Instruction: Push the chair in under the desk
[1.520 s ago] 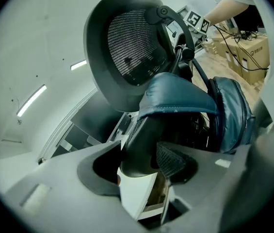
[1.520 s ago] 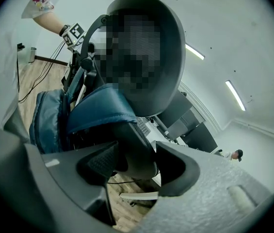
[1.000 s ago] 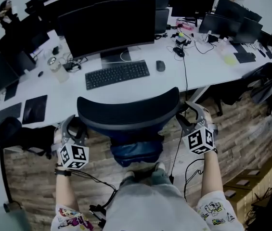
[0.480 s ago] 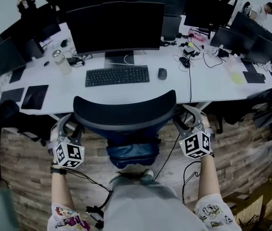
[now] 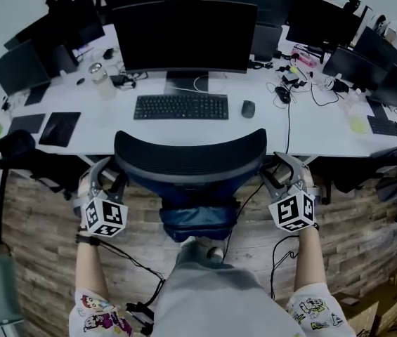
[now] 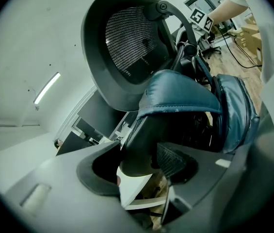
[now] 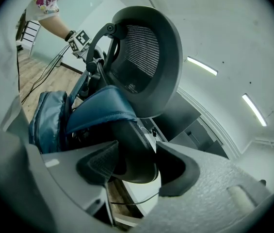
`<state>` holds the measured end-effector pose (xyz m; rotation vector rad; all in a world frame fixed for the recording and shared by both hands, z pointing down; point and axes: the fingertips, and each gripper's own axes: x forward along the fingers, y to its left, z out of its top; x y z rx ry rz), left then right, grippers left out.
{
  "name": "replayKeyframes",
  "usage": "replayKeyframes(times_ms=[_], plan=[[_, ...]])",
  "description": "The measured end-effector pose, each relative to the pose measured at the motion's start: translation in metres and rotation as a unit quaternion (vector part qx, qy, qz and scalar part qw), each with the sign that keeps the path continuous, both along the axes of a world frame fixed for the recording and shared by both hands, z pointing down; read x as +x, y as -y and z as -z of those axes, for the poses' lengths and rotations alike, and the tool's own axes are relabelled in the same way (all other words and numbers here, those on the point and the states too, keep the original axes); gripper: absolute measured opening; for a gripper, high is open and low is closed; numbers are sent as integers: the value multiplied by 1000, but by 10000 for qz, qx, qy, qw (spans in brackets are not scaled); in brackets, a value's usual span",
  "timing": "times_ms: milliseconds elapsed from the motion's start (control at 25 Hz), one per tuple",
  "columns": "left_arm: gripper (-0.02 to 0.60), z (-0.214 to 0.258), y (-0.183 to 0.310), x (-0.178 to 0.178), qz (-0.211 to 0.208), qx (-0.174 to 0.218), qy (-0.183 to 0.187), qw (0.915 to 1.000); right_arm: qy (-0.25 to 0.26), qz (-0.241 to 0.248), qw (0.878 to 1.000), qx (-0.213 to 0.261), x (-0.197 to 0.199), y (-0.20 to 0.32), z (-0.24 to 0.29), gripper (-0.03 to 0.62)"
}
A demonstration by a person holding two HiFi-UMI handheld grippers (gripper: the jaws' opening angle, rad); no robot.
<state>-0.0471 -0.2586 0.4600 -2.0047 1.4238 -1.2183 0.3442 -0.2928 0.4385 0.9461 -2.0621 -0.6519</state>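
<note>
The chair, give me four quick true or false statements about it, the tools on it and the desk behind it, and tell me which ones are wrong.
1. The left tool grips the left armrest of the chair. True.
2. The right tool hangs clear of the chair. False: it is closed on the right armrest.
3. A keyboard lies on the desk beyond the chair's backrest. True.
4. The mouse sits left of the keyboard. False: it sits to the keyboard's right.
</note>
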Motion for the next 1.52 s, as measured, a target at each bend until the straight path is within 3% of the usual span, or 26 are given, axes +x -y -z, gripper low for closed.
replayKeyframes(times_ms=[960, 1520], plan=[[245, 0, 44, -22, -123, 32, -7, 9999, -30, -271, 9996, -119, -20, 29, -2, 241], [247, 2, 44, -22, -257, 151, -62, 9995, -39, -418, 9991, -86, -20, 28, -2, 244]])
